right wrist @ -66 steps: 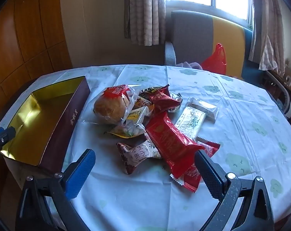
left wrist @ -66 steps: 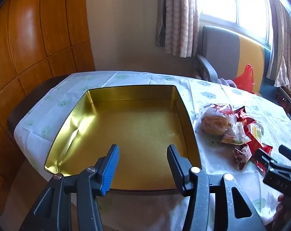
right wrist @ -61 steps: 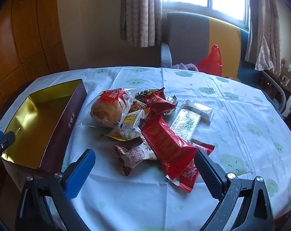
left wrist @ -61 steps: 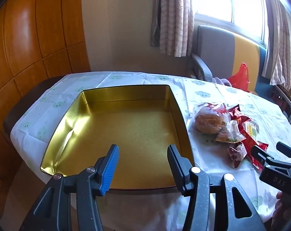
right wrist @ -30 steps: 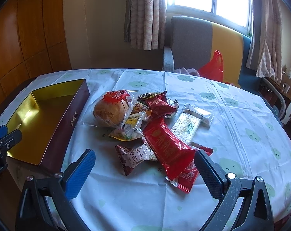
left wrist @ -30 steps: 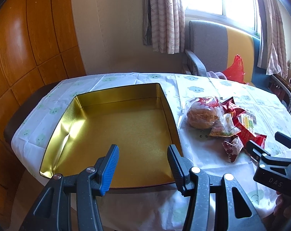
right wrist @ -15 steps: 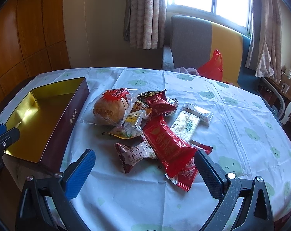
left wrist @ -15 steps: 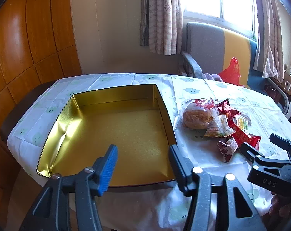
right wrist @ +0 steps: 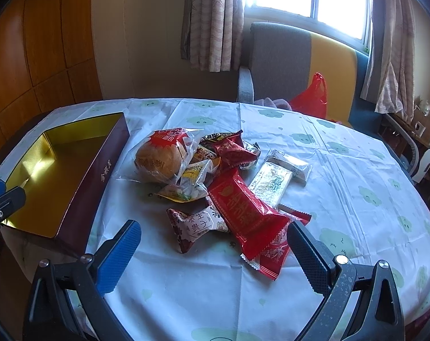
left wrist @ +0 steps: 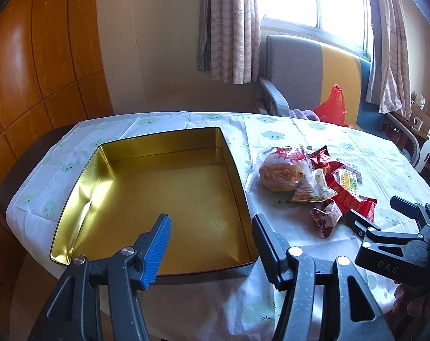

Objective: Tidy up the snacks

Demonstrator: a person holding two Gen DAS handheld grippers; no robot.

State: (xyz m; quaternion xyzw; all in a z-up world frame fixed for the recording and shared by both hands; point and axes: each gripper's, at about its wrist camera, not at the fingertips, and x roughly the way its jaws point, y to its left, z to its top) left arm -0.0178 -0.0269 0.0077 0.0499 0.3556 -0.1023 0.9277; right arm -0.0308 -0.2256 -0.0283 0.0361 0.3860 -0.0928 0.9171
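Note:
An empty gold-lined tin (left wrist: 72, 199) with a maroon outer wall (right wrist: 101, 170) lies on the table's left. My left gripper (left wrist: 211, 220) hovers over its near rim, jaws opening with nothing between them. To the tin's right is a heap of snacks: a bun in a clear bag (right wrist: 158, 159), a long red packet (right wrist: 243, 213), a red-and-white twisted candy pack (right wrist: 197, 224), a white-and-green bar (right wrist: 271, 182) and several small packets. My right gripper (right wrist: 213, 228) is open just short of the heap and holds nothing.
A pale tablecloth with a cloud print (right wrist: 357, 170) covers the round table. Behind it stand a grey-and-yellow armchair (right wrist: 286, 56) with a red plastic bag (right wrist: 311, 93), curtains and a window. Wood panelling (left wrist: 30, 71) rises on the left. The table's near edge runs just below both grippers.
The left gripper's jaws stand a little wider apart than a second ago. Over two seconds its view swung right, bringing in more of the snack heap. The right gripper stayed put.

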